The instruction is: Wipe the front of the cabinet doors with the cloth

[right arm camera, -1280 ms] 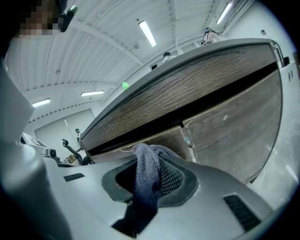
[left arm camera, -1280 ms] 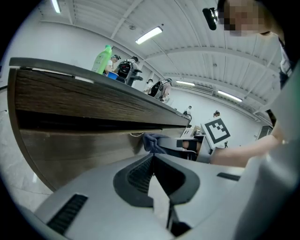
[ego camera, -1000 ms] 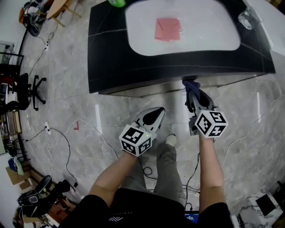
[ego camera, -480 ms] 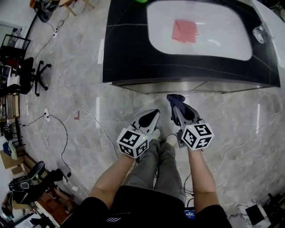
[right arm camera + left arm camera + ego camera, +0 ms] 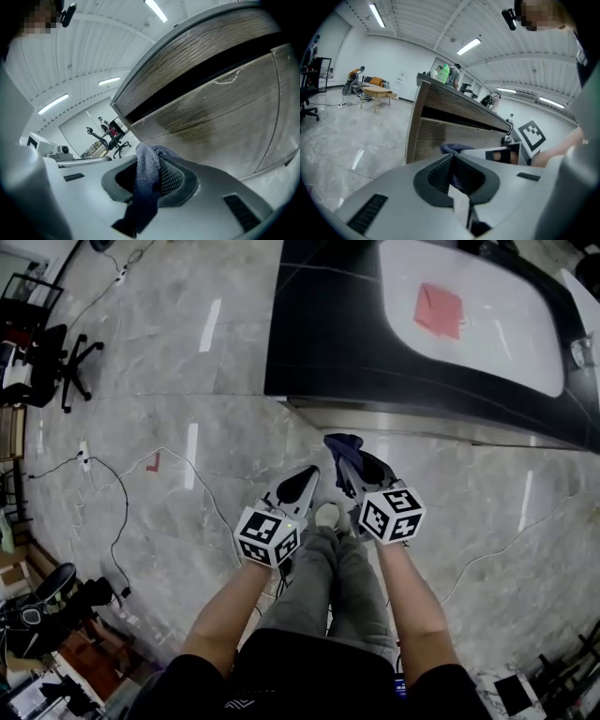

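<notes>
The dark blue cloth [image 5: 342, 444] hangs bunched from my right gripper [image 5: 347, 454], which is shut on it a short way out from the wood-grain cabinet front [image 5: 394, 420] under the black counter. In the right gripper view the cloth [image 5: 147, 180] drapes between the jaws, and the cabinet door [image 5: 225, 122] fills the space just ahead without touching it. My left gripper [image 5: 307, 476] is shut and empty, low beside the right one. In the left gripper view its jaws meet over the cabinet doors [image 5: 436, 136], with the cloth [image 5: 457, 148] peeking out behind them.
A red cloth [image 5: 439, 310] lies in the white sink basin [image 5: 506, 343] set in the black counter [image 5: 319, 324]. A glass [image 5: 581, 352] stands at the counter's right end. Cables [image 5: 112, 521] run over the marble floor, and an office chair [image 5: 42, 357] stands at far left.
The counter has slid to the right and farther off in the head view. My right gripper with the cloth has come away from the cabinet front, and the two grippers are closer together.
</notes>
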Demonstrator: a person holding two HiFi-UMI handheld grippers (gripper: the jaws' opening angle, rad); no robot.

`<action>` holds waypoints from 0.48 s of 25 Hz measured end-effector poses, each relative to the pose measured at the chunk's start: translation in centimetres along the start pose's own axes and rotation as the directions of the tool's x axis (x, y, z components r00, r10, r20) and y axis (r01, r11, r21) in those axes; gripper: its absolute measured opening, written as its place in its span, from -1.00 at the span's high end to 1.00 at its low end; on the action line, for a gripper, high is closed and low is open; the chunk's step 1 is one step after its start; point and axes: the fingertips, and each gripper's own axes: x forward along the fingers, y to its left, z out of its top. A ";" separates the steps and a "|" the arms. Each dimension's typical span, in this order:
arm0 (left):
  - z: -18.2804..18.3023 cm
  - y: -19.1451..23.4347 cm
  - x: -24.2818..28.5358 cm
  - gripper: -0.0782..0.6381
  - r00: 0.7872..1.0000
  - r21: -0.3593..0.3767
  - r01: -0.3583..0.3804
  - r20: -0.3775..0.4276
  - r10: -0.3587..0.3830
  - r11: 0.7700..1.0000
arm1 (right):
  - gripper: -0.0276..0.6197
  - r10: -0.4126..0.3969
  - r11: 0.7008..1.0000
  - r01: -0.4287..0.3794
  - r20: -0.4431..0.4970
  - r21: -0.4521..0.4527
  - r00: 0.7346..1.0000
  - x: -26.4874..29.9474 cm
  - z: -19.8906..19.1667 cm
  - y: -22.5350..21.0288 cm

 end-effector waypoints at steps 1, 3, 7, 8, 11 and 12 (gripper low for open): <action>-0.1 1.0 -0.3 0.76 1.000 -0.006 -0.008 0.004 0.008 1.000 | 0.65 0.006 1.000 -0.006 -0.001 -0.005 1.000 0.9 -0.1 0.4; -0.4 3.0 -0.6 0.76 1.000 -0.022 -0.023 0.010 0.023 0.999 | 0.65 0.012 1.000 -0.012 -0.007 -0.016 1.000 2.7 -0.3 1.0; -1.5 5.2 -0.8 0.76 0.999 -0.042 -0.053 -0.004 0.053 0.998 | 0.65 0.028 0.999 -0.029 -0.043 -0.037 0.999 5.1 -1.0 1.7; -1.6 5.2 -0.7 0.76 0.998 -0.042 -0.058 -0.008 0.057 0.997 | 0.65 0.032 0.999 -0.034 -0.048 -0.032 0.998 5.4 -1.1 1.6; -1.8 5.6 -0.5 0.76 0.998 -0.044 -0.066 -0.017 0.065 0.997 | 0.65 0.023 1.000 -0.023 -0.051 0.001 0.998 6.5 -1.3 1.0; -1.9 5.8 -0.5 0.76 0.997 -0.055 -0.073 -0.014 0.072 0.996 | 0.65 0.017 1.000 -0.016 -0.054 0.004 0.998 6.9 -1.3 0.8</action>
